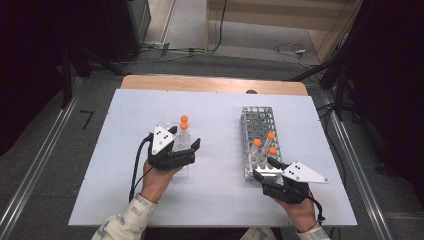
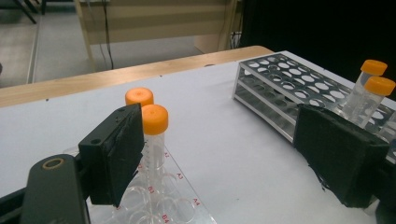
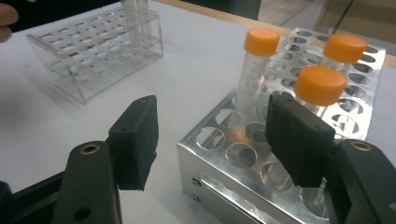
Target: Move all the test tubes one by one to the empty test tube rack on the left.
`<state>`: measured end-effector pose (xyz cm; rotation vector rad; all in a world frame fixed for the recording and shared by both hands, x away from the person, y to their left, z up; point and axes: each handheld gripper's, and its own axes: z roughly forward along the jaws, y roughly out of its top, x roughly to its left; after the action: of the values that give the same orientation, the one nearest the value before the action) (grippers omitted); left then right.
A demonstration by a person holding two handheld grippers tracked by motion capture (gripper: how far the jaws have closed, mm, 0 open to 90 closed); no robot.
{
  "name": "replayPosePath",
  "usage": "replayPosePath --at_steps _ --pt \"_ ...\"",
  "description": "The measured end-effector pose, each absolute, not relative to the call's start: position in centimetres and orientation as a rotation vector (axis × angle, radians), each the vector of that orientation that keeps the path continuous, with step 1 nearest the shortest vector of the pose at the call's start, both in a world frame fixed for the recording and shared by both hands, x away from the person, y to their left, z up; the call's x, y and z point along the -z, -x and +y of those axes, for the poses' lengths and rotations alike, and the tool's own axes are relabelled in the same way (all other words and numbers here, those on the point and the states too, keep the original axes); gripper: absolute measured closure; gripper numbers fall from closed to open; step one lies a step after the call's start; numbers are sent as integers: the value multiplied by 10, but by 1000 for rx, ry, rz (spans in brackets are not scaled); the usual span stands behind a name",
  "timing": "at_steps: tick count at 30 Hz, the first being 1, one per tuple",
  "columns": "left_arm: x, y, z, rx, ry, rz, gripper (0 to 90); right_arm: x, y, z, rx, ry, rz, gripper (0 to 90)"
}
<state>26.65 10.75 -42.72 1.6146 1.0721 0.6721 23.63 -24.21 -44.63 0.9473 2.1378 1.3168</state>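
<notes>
Left gripper [image 1: 187, 145], jaws apart, hovers over the clear rack [image 1: 181, 150] holding two orange-capped tubes [image 1: 184, 123]; right gripper [image 1: 264, 168], jaws apart, sits at the metal rack's [image 1: 257, 120] six-o'clock end on the tabletop [image 1: 215, 195].

**Spread jaws over the metal rack's near corner**

The right gripper [image 3: 210, 140] holds its two black jaws wide apart above the near corner of a metal rack [image 3: 224, 186]. Three orange-capped tubes [image 3: 256, 65] stand upright in the rack's holes beyond the jaws. A clear plastic rack [image 3: 93, 56] sits well apart on the white table [image 3: 196, 56].
</notes>
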Motion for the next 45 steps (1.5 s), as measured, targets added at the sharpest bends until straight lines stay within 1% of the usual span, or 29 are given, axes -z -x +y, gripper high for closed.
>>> replayPosePath --at_steps 14,22,32,39,45 --pt "427 -267 109 -674 -1615 1074 163 452 -246 -257 -1269 -1019 2085 331" --pt "428 -266 108 -680 -1605 1072 175 458 -252 -261 -1251 -1049 2042 356" --pt "429 -266 107 -677 -1611 1069 177 463 -262 -261 -1241 -1069 2037 447" --pt "429 -266 106 -675 -1612 1069 177 465 -266 -260 -1242 -1071 2037 551" --pt "430 -266 106 -670 -1619 1068 178 466 -268 -259 -1239 -1072 2036 613"
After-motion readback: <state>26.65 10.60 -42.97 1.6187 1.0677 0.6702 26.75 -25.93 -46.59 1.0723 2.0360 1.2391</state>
